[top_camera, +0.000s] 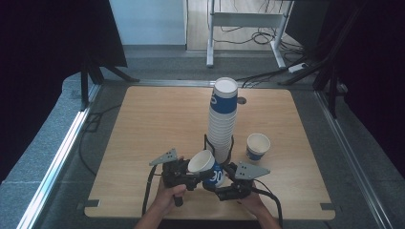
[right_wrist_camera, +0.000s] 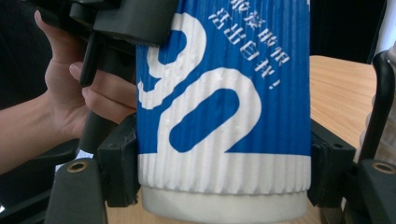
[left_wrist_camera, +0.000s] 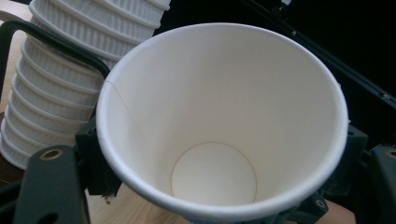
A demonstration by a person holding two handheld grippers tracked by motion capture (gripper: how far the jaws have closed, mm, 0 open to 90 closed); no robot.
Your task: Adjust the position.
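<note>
Both grippers clamp one blue-and-white paper cup [top_camera: 206, 168] tilted above the near table [top_camera: 143, 124] edge: left gripper [top_camera: 191, 175] pinches it near the rim, right gripper [top_camera: 216, 185] grips its ribbed blue wall lower down. Behind it: tall cup stack [top_camera: 222, 119] in a black holder. Right of that: single upright cup [top_camera: 258, 146].

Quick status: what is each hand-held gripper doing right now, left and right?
Left hand-held gripper: closed on the tilted blue-and-white paper cup.
Right hand-held gripper: closed on the same cup near its base.
</note>
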